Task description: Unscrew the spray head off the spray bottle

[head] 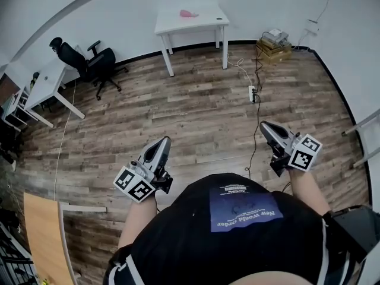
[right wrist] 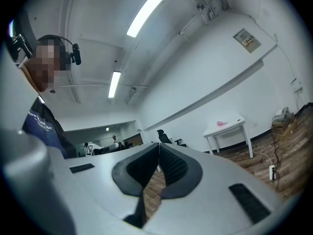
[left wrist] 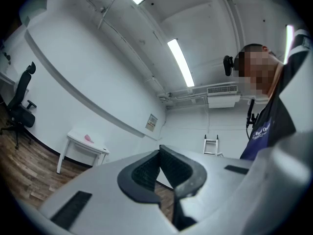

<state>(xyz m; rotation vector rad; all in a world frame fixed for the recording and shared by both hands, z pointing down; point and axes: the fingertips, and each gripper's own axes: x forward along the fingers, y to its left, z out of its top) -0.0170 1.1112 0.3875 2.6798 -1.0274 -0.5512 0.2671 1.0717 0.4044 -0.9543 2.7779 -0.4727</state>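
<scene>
Both jaws closed, empty | left gripper (head: 164, 141), right gripper (head: 263, 124) | pink object (head: 189, 13) far ahead on table (head: 205, 21)

Far off a table (head: 205, 22) bears a small object (head: 188, 13), with a chair (head: 89, 61) to its left and a crate (head: 274, 45) to its right; nearest are the left gripper (head: 161, 143) and right gripper (head: 266, 126).

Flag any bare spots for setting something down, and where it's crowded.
White table: top bare either side of the small pink object. Light wooden tabletop at lower left: visible part bare. Floor open between office chair and the power strip with its cable. Crowded: far right corner with the box, and the left edge round the desk.
</scene>
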